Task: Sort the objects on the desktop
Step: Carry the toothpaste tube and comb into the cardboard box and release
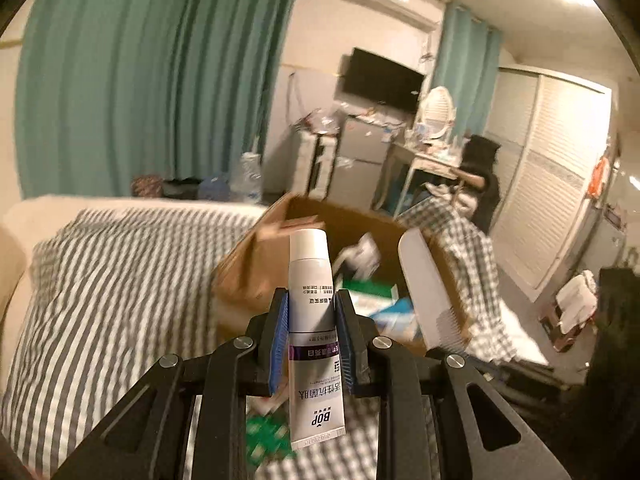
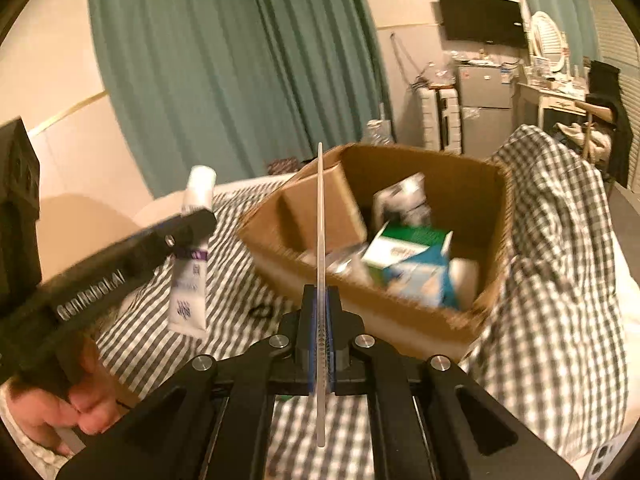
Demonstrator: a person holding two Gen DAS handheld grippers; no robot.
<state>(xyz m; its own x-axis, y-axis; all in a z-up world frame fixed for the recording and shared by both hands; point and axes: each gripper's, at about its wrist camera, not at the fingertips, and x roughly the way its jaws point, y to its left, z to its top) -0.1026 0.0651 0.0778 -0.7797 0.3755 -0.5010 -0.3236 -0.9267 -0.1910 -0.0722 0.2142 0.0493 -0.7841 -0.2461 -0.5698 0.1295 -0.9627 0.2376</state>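
tube (image 1: 312, 300) clamped upright in left claw (image 1: 311, 312).

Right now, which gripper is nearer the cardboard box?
Right, as far as the views show. The right gripper, shut on a white comb, sits just short of the cardboard box rim. The left gripper, holding a toothpaste tube, hangs off to the box's left.

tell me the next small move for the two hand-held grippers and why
Probably carry both forward over the cardboard box before letting go. The left hand-held gripper is shut on the white tube, the right hand-held gripper on the flat white comb, and the box, already holding sorted packets, sits open just ahead on the checked bedding.
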